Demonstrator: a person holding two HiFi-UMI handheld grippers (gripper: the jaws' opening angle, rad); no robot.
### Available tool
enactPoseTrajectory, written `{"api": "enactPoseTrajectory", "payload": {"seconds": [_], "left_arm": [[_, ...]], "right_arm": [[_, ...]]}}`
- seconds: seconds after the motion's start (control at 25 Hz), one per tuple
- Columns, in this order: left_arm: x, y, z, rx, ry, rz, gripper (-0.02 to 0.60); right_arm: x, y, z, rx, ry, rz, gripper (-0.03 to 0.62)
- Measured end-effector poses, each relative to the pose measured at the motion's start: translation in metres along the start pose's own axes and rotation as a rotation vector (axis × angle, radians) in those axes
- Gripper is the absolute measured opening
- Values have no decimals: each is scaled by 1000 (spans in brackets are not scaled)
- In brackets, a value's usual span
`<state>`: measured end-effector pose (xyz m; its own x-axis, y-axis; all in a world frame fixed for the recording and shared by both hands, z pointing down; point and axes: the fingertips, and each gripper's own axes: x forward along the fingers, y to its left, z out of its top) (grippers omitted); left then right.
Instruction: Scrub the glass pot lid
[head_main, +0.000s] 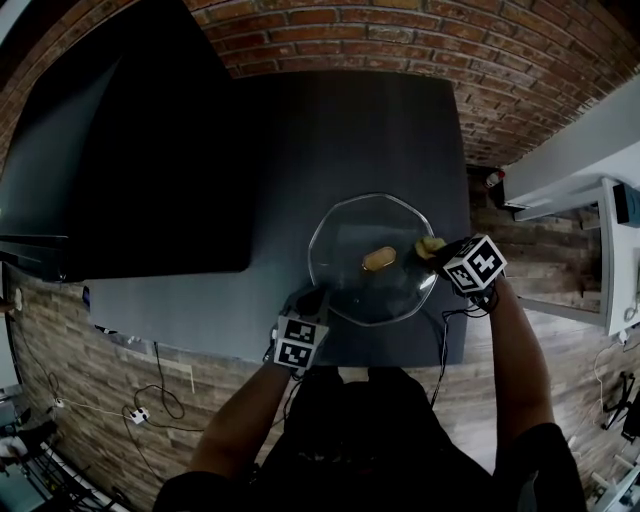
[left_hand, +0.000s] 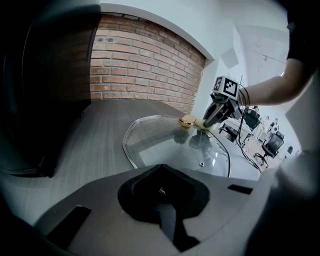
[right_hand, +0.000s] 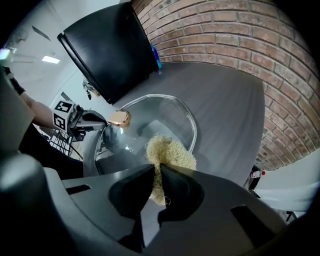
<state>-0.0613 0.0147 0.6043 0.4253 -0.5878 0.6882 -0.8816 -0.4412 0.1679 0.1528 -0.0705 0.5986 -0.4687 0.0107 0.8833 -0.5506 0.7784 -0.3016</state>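
Right gripper (right_hand: 157, 169) jaws clamp the scrubber (right_hand: 172, 154), which rests on the lid (right_hand: 160, 112) directly ahead, knob (right_hand: 119, 118) beyond-left. Left gripper (left_hand: 161, 170) jaws pinch the lid's rim, steadying it.

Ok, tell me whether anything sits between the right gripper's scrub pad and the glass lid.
Nothing visible does. The right gripper is shut on the scrub pad, which appears to rest on the glass lid beside its gold knob. The left gripper clamps the lid's rim, clear of the pad.
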Motion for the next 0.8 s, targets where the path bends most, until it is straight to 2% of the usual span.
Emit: {"api": "enactPoseTrajectory", "payload": {"seconds": [0.36, 0.8], "left_arm": [[-1, -1, 0, -4, -3, -16, 32], [0, -2, 3, -6, -6, -38, 32]], "right_arm": [[10, -24, 51, 36, -22, -23, 43], [34, -31, 116, -77, 44, -11, 43]]}}
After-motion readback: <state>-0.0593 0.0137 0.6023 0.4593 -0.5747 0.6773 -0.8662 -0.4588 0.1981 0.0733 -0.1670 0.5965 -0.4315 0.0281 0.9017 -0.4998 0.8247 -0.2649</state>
